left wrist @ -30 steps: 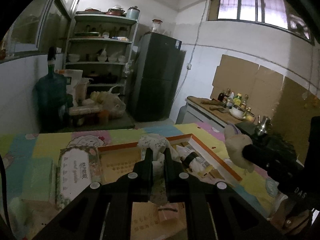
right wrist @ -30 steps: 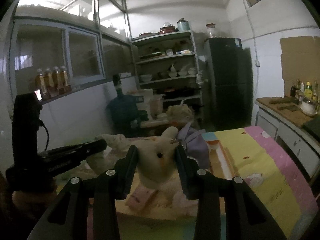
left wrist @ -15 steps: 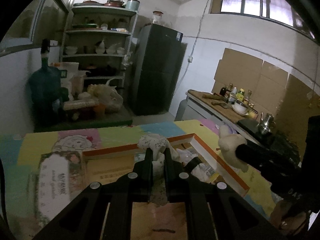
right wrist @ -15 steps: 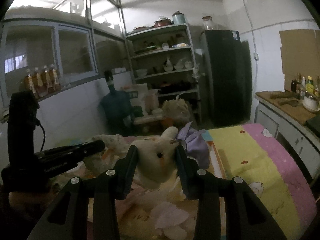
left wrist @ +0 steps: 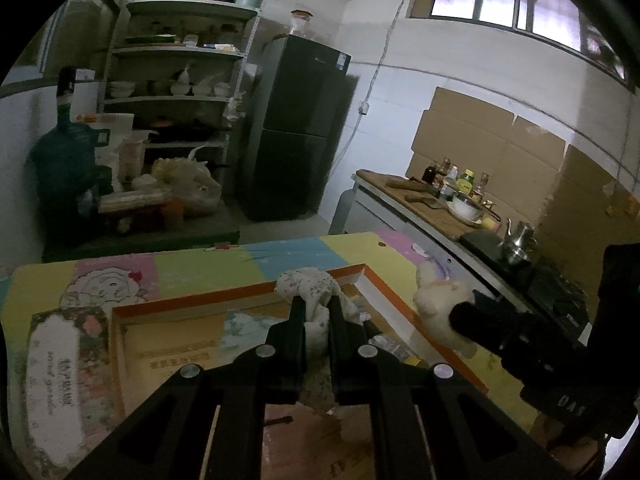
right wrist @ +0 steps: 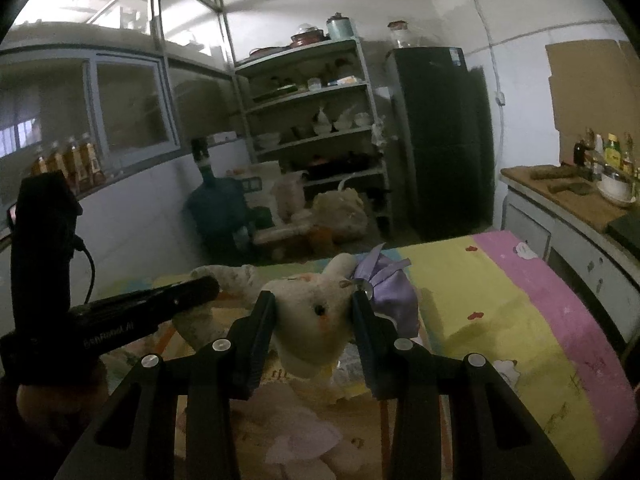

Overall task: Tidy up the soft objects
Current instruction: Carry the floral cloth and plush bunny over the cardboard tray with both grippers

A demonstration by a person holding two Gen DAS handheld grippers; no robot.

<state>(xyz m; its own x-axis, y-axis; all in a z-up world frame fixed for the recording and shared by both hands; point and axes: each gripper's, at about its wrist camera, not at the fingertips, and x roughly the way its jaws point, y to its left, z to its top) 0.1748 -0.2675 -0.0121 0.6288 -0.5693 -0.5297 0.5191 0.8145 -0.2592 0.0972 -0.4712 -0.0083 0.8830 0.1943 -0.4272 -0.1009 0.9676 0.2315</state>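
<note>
- Left wrist view: the left gripper (left wrist: 316, 312) sits at lower centre with its jaws pinched tight on a pale flowered cloth bundle (left wrist: 310, 292), held over the open orange-rimmed box (left wrist: 240, 292) that fills the middle of the frame.
- Right wrist view: the right gripper (right wrist: 314, 312) at lower centre has its jaws partly apart and pressing both sides of a cream plush rabbit (right wrist: 312, 320) with a purple bow (right wrist: 390, 294); the toy is off the surface.
- From the left wrist view the same rabbit (left wrist: 440, 308) shows at right of centre, just past the box's right rim and over the coloured mat (left wrist: 192, 272).
- Done so far, as I judge it: both soft things are picked up and brought to the box; a few items, too dim to name, already lie inside it.
- Left to do: neither is set down yet. Both need lowering into the box and releasing, and the rabbit has to cross the rim first.
- More pale soft pieces (right wrist: 296, 432) lie at the bottom of the right wrist view; whether they need sorting I cannot tell.
</note>
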